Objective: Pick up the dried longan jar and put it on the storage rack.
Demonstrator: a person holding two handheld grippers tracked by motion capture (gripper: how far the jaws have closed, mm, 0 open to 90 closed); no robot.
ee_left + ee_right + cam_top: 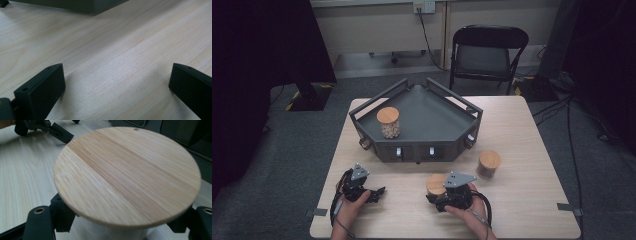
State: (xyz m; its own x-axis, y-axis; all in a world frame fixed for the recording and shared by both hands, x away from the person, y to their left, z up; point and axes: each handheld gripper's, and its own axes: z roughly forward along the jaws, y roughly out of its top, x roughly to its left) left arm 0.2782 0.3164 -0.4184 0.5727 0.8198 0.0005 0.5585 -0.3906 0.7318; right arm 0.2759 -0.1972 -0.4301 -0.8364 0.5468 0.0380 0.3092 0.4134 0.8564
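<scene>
The right tongs (pixel 125 225) are gripping the wooden-lidded jar (pixel 127 175) standing between them on the desk (pixel 522 200); the left tongs (pixel 115 87) are lying released.

The grey tray (pixel 462 131) fills the upper middle of the table (pixel 532 200) in the high view, its raised walls barring any level pass. Bare wood lies open along the right edge, the lower middle and the left edge. To the lower right of the tray a jar (pixel 488 164) stands near the right gripper (pixel 434 194), narrowing the lane between them.
</scene>
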